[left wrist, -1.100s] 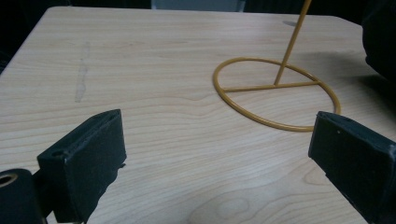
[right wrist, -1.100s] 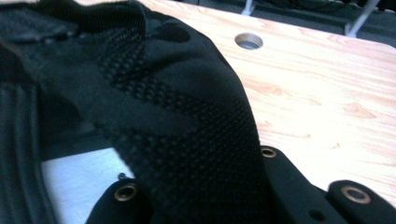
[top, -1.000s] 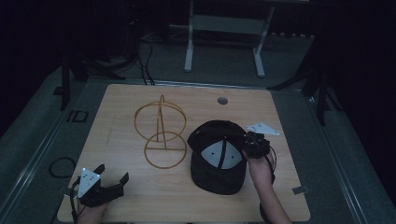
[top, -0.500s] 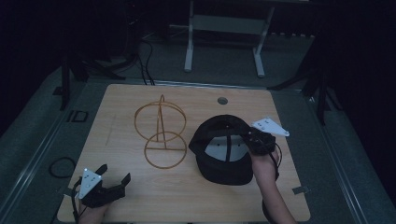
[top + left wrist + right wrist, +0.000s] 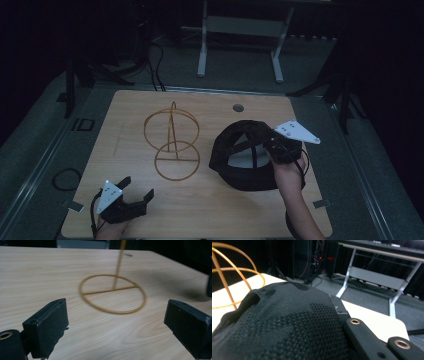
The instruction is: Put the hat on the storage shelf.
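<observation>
A black cap (image 5: pixel 235 155) hangs tilted over the right half of the wooden table (image 5: pixel 130 105), its open underside facing up. My right gripper (image 5: pixel 272 145) is shut on the cap's back edge. In the right gripper view the mesh fabric of the cap (image 5: pixel 287 335) lies over one black finger (image 5: pixel 362 337). A gold wire stand (image 5: pixel 172 145) with a round base and a hoop on top rises at mid-table, left of the cap. My left gripper (image 5: pixel 137 186) is open near the front left edge, pointed at the stand's base ring (image 5: pixel 112 293), jaws wide apart and empty.
A small round hole (image 5: pixel 238 107) sits near the table's far edge. A white metal frame (image 5: pixel 240 25) stands on the floor beyond the table, and cables (image 5: pixel 155 55) trail at the back left. A loop of cable (image 5: pixel 65 179) lies left of the table.
The right gripper has risen with the cap, which has come off the table and tipped up. The left gripper has shifted slightly toward the stand.
</observation>
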